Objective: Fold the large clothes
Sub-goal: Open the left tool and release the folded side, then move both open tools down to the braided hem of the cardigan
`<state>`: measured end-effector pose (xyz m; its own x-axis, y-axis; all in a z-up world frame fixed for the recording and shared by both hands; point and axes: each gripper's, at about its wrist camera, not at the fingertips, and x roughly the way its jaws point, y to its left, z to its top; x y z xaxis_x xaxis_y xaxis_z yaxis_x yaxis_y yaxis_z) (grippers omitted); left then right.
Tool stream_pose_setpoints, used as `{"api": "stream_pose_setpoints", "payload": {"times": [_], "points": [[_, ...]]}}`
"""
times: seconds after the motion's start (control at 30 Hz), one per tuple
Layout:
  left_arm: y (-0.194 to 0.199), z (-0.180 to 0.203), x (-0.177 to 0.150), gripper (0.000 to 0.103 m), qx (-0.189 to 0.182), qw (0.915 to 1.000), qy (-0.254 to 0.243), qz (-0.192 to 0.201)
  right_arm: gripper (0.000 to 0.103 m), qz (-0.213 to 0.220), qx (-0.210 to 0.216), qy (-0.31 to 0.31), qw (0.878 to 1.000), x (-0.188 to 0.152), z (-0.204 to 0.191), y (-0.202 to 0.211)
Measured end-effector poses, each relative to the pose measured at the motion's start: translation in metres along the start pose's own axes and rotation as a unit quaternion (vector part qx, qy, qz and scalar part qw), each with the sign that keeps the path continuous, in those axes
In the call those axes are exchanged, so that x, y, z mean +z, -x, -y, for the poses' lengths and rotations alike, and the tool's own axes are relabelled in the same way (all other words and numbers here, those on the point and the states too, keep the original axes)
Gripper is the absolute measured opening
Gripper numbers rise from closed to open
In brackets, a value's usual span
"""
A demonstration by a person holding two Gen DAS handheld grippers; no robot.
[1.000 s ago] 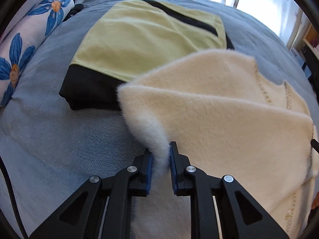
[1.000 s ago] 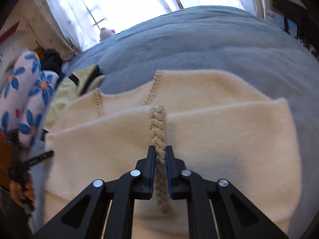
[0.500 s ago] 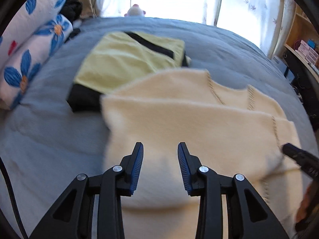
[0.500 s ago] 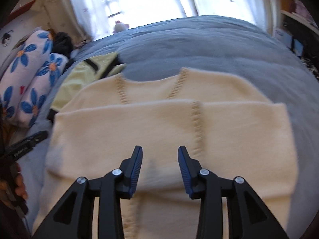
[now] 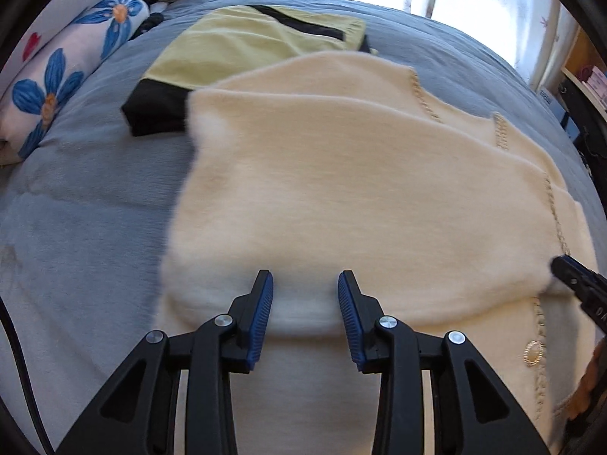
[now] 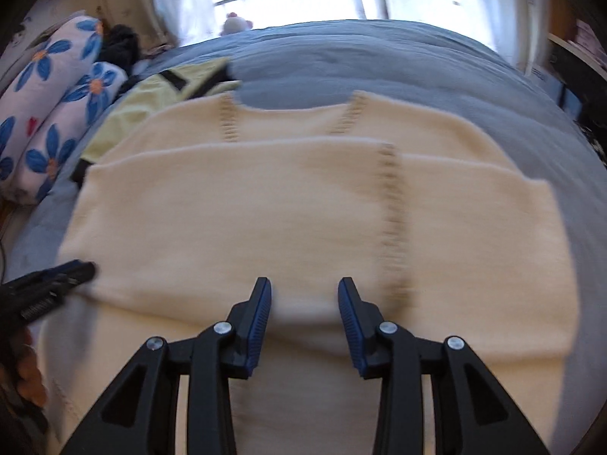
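The left gripper (image 5: 305, 284) stands with its blue-padded jaws partly spread, having just opened, and nothing is pinched between them. Its fingertips (image 5: 264, 284) hover over the near fold of the cream fleece cardigan (image 5: 341, 189); whether they brush the pile cannot be told. The right gripper (image 6: 304, 290) is in the same state: jaws parted to a moderate gap after just opening, empty, with only the cardigan's fuzzy surface seen between and below the pads.

The cardigan lies flat on the grey-blue bedspread (image 5: 76, 227), folded over itself so that an upper layer ends in a soft rounded edge just ahead of both grippers. A braided trim (image 6: 392, 212) runs down the upper layer, just to the right of the right gripper's jaws in the right wrist view. A round gold button (image 5: 533, 352) sits on the lower layer near the cardigan's right edge.

Beyond the cardigan's far left corner, and partly tucked under it, lies a folded yellow and black garment (image 5: 246, 45). Further left of the cardigan are floral pillows (image 5: 68, 72) with blue flowers. Each wrist view catches the other gripper's black tip at the cardigan's side edge.
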<state>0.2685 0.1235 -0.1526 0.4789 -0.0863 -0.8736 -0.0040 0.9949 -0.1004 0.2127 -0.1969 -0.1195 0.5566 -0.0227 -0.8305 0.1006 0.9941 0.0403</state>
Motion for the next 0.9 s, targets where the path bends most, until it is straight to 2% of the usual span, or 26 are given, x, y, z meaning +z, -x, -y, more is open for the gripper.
{"api": "stream_pose_setpoints", "payload": {"times": [0.07, 0.17, 0.23, 0.33, 0.43, 0.67, 0.9], "points": [[-0.002, -0.008, 0.001, 0.034, -0.015, 0.9998, 0.008, -0.012, 0.034, -0.005, 0.030, -0.022, 0.999, -0.003, 0.017, 0.004], [0.002, -0.008, 0.000, 0.035, -0.014, 0.9998, 0.006, -0.012, 0.037, -0.011, -0.003, -0.025, 1.000, -0.008, 0.018, 0.007], [0.003, -0.001, 0.000, 0.046, -0.011, 0.9999, 0.002, -0.012, 0.037, -0.013, 0.002, -0.031, 0.999, -0.009, 0.018, 0.007], [0.007, 0.003, 0.002, 0.057, -0.002, 0.9999, -0.010, -0.009, 0.037, -0.016, 0.022, -0.053, 0.998, -0.010, 0.020, 0.011], [0.014, 0.006, 0.004, 0.058, 0.005, 0.9998, -0.019, 0.003, 0.037, -0.015, 0.033, -0.065, 0.997, -0.010, 0.018, 0.017], [0.041, 0.004, 0.005, 0.060, -0.001, 0.9998, -0.007, 0.020, 0.037, -0.022, 0.053, -0.076, 0.995, -0.020, 0.015, 0.032], [0.079, 0.008, -0.005, 0.066, 0.002, 0.9993, -0.010, 0.037, 0.037, 0.000, 0.069, -0.078, 0.995, -0.027, 0.010, 0.068]]}}
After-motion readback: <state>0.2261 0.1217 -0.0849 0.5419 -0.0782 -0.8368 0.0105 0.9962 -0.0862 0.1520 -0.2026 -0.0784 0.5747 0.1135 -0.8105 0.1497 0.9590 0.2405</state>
